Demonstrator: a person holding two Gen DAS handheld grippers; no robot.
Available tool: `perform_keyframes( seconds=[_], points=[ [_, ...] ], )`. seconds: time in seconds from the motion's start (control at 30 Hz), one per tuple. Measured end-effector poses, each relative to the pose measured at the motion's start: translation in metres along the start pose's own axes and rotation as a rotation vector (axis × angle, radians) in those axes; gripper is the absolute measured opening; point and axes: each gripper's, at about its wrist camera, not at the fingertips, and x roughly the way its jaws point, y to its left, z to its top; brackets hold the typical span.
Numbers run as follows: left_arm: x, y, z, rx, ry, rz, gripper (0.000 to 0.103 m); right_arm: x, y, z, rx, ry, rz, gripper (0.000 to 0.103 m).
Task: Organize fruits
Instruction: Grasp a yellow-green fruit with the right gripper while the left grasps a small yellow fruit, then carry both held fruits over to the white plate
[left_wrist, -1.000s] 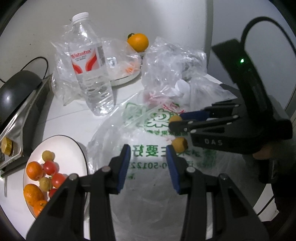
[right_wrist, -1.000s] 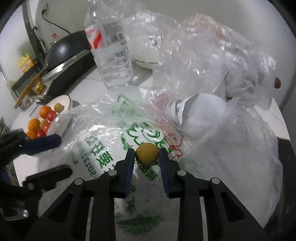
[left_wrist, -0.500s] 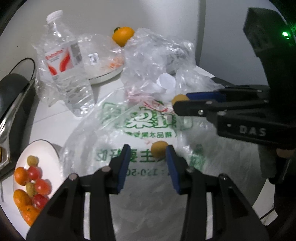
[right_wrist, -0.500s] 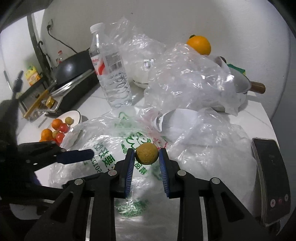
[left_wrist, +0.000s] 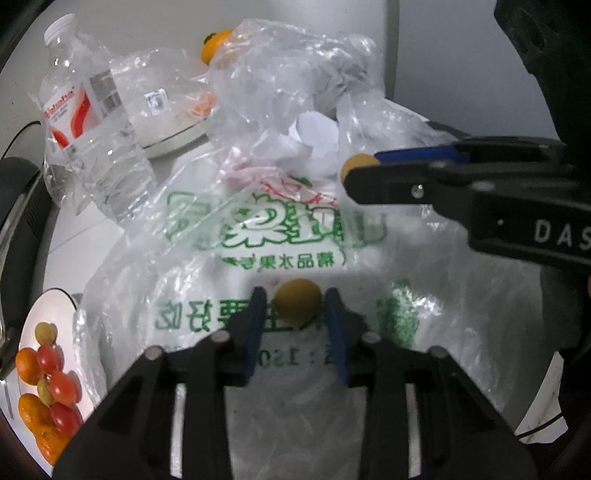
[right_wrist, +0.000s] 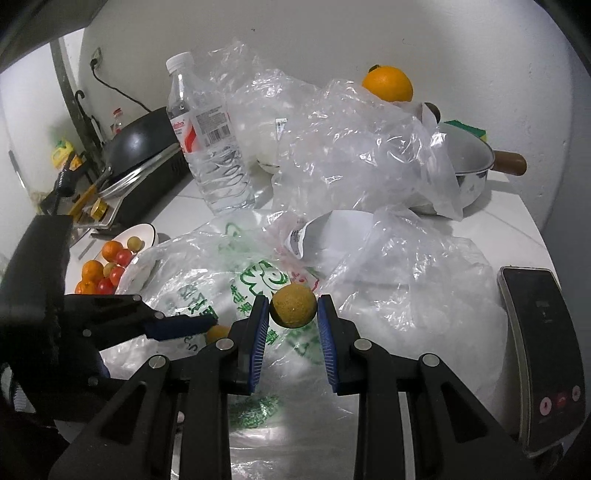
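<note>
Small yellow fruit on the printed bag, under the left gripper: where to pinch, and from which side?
Pinch the small yellow fruit across its widest middle, coming from above and behind as the left gripper does now, jaws closing either side. It is round and lies loose on the slack printed bag.

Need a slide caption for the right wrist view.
Right gripper grips a small brownish fruit above the printed plastic bag.

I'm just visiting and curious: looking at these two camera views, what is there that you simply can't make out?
- Left view: the white plate of small fruits is cut off by the picture's edge.
- Left view: whether the left gripper, its jaws closing, already presses the small yellow fruit; the picture is blurred.
- Both views: what lies under the crumpled clear plastic bags.
- Right view: the steel saucepan's inside, covered by a bag.
- Right view: the left gripper's second finger.
</note>
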Motion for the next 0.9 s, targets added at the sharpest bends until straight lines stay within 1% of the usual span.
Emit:
perform_keyframes(
  seconds=[0.03, 0.17, 0.4, 0.53, 0.67, 0.9],
  points=[
    [-0.001, 0.0, 0.0, -0.001, -0.004, -0.002, 0.028, 0.0, 0.0, 0.0, -0.001, 0.0, 0.0, 0.029],
    [-0.009, -0.003, -0.002, 0.012, -0.025, -0.003, 0.028, -0.001, 0.004, 0.001, -0.008, 0.0, -0.005, 0.029],
    [-0.034, -0.003, -0.005, 0.031, -0.086, 0.007, 0.028, -0.009, 0.02, 0.002, -0.029, -0.01, -0.006, 0.029],
    [-0.052, -0.005, -0.005, 0.046, -0.127, 0.03, 0.028, -0.017, 0.032, 0.002, -0.042, -0.02, -0.008, 0.029],
    [-0.073, 0.0, -0.01, 0.04, -0.17, 0.037, 0.028, -0.024, 0.046, 0.002, -0.056, -0.023, -0.009, 0.029],
    [-0.093, 0.01, -0.021, 0.019, -0.203, 0.038, 0.028, -0.033, 0.071, 0.003, -0.09, -0.034, -0.017, 0.029]
  ],
)
